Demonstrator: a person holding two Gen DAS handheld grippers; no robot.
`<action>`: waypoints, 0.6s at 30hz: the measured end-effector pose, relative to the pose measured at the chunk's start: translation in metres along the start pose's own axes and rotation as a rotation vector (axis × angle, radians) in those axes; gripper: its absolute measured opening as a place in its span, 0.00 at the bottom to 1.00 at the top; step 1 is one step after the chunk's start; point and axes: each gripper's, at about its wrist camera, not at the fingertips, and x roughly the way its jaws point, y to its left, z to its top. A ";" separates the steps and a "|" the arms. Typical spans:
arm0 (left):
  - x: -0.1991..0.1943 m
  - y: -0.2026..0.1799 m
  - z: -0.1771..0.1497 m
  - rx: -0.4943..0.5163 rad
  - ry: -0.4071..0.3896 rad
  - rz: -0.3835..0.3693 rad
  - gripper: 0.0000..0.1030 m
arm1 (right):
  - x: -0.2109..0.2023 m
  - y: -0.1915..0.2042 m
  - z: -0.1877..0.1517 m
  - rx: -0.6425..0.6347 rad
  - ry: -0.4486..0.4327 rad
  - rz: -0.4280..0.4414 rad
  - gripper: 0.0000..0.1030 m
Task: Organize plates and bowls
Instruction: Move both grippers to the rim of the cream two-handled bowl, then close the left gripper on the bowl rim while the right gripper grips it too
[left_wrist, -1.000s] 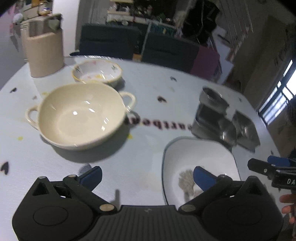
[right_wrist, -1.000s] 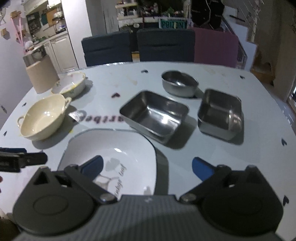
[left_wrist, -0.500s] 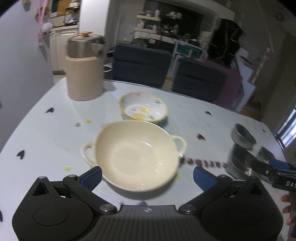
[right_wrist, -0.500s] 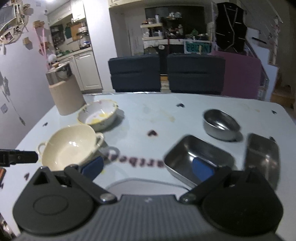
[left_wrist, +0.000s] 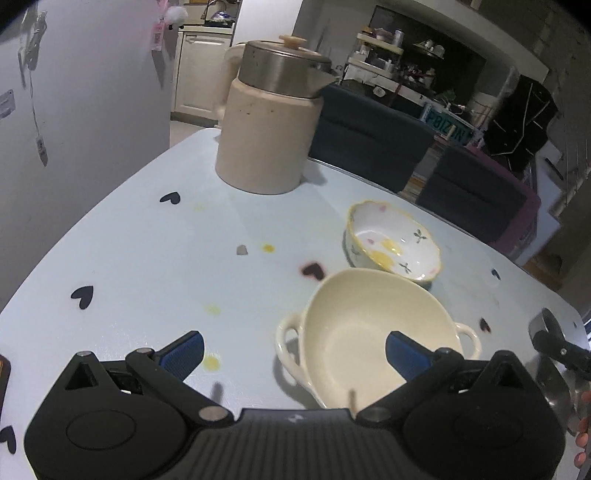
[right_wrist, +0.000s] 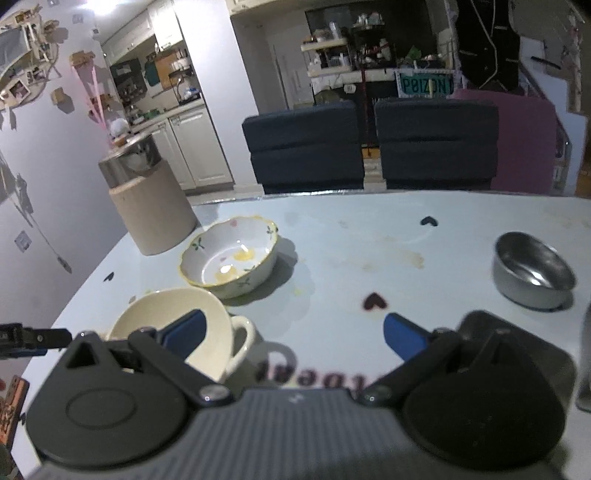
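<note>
A cream two-handled bowl (left_wrist: 373, 332) sits on the pale blue table (left_wrist: 147, 258), with a floral bowl with a yellow rim (left_wrist: 393, 243) just behind it. My left gripper (left_wrist: 295, 350) is open and empty; its right finger hangs over the cream bowl. In the right wrist view the cream bowl (right_wrist: 162, 317) is at lower left, the floral bowl (right_wrist: 231, 256) behind it and a round steel bowl (right_wrist: 532, 269) at right. My right gripper (right_wrist: 291, 332) is open and empty above the table.
A beige kettle with a steel lid (left_wrist: 271, 125) stands at the table's far left corner. Dark blue chairs (right_wrist: 306, 147) and a maroon chair (right_wrist: 524, 140) line the far edge. The edge of a steel tray (right_wrist: 585, 354) shows at far right.
Both grippers swung left and tilted up. The white plate and the square steel trays left the views; the kettle and the two bowls came closer. Both grippers stayed open.
</note>
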 end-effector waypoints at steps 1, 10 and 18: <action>0.004 0.000 0.001 0.005 0.003 -0.006 0.95 | 0.007 0.001 0.002 0.008 0.013 -0.002 1.00; 0.036 -0.003 0.002 -0.010 0.079 -0.031 0.60 | 0.055 0.008 0.003 0.148 0.163 0.126 0.57; 0.047 -0.001 0.002 -0.018 0.111 -0.027 0.42 | 0.070 0.016 -0.003 0.143 0.227 0.187 0.39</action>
